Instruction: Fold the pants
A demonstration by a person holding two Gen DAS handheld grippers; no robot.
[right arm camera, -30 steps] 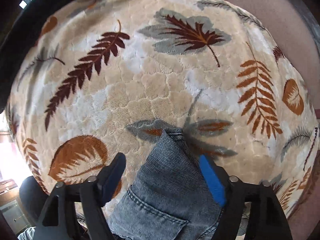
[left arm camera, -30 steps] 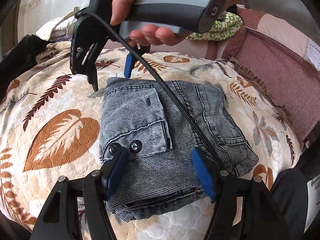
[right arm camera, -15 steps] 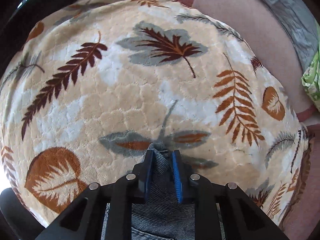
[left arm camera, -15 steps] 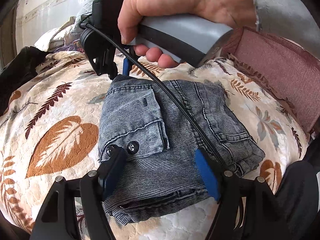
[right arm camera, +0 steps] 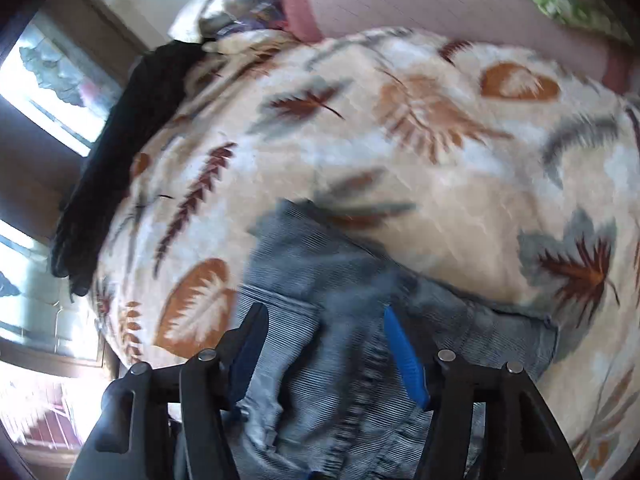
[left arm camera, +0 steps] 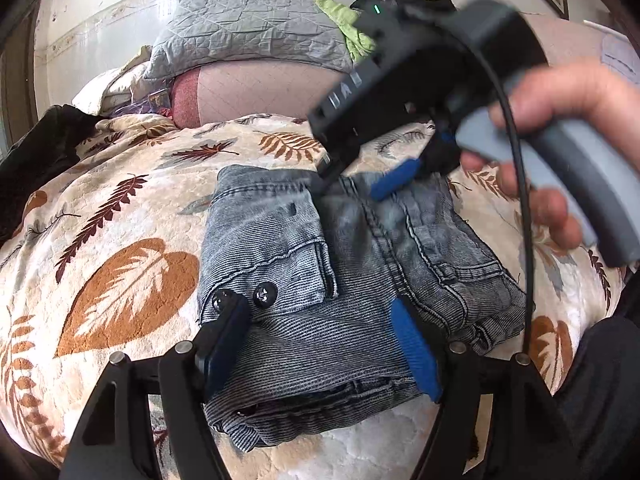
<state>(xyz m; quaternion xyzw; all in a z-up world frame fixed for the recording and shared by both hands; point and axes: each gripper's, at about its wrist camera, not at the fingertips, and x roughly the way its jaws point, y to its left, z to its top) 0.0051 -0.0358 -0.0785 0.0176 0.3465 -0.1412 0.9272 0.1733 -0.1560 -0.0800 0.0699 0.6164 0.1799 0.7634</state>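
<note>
The cream quilted bedspread printed with brown and grey leaves (left arm camera: pixel 120 240) covers the bed and serves as the reference surface. At its far edge lie a pink quilted cover (left arm camera: pixel 256 88) and, on top of that, a grey quilted pillow (left arm camera: pixel 248 36) with a green patterned cloth (left arm camera: pixel 352 28) just beside the pillow. A black garment (right arm camera: pixel 132 148) lies along the bedspread's left edge.

The folded pair of grey-blue washed denim pants (left arm camera: pixel 320 280) rests on the middle of the bedspread as a compact bundle, pocket flap and two dark snap buttons (left arm camera: pixel 266 294) uppermost.

The left gripper (left arm camera: pixel 320 344) stands over the near end of the pants; its jaws are wide apart, the blue pads on either side of the fabric and not pressing it.

The right gripper (right arm camera: pixel 324 348), held in a person's hand (left arm camera: pixel 560 152), is above the far end of the pants. Its jaws are opening, with denim lying below and between them but released. This view is blurred.
</note>
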